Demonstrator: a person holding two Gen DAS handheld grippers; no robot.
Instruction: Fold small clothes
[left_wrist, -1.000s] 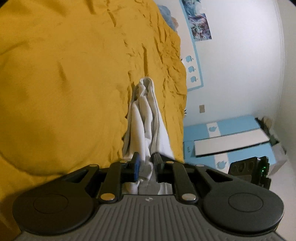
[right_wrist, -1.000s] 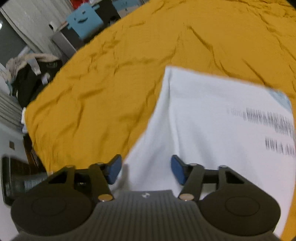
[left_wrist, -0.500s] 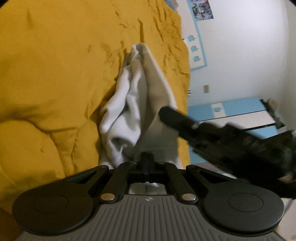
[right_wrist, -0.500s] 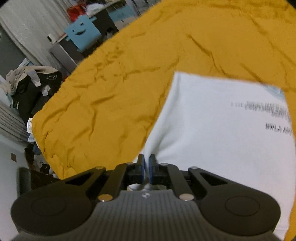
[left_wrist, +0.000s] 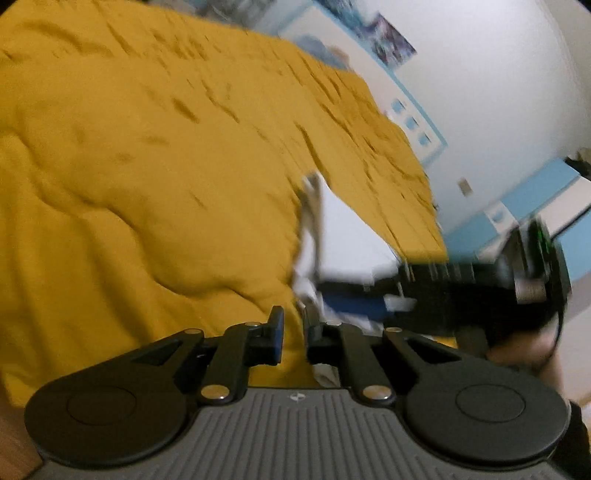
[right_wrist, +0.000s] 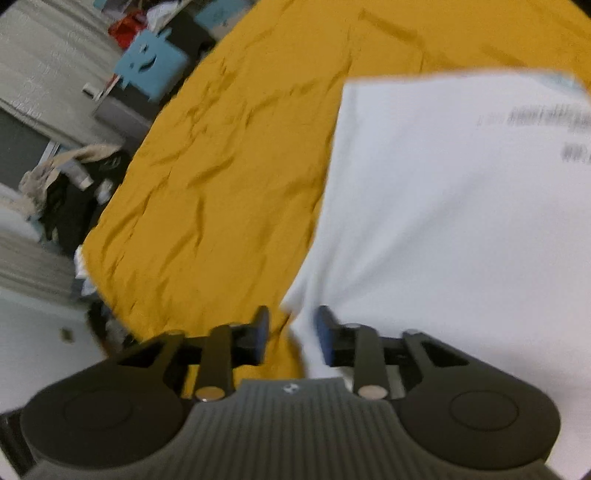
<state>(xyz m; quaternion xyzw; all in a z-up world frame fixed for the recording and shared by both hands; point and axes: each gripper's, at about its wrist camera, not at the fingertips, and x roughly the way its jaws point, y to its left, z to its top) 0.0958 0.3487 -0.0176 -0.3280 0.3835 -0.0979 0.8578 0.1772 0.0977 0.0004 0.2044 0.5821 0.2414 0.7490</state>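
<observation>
Since clamping shirt (right_wrist: 443, 221), both tongs (left_wrist: 293, 330) (right_wrist: 291, 334) reopened, released cloth.

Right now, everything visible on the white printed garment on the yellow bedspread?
The white cloth garment lies mostly flat on the rumpled yellow bedspread, with straight top and left edges and blurred dark lettering near its right side. Its near corner is bunched into creases between the right gripper fingers, whose jaws have just been opening and stand apart. In the left wrist view it is a blurred white patch with a raised edge; the left gripper is open, with only bedspread between its fingers.
</observation>
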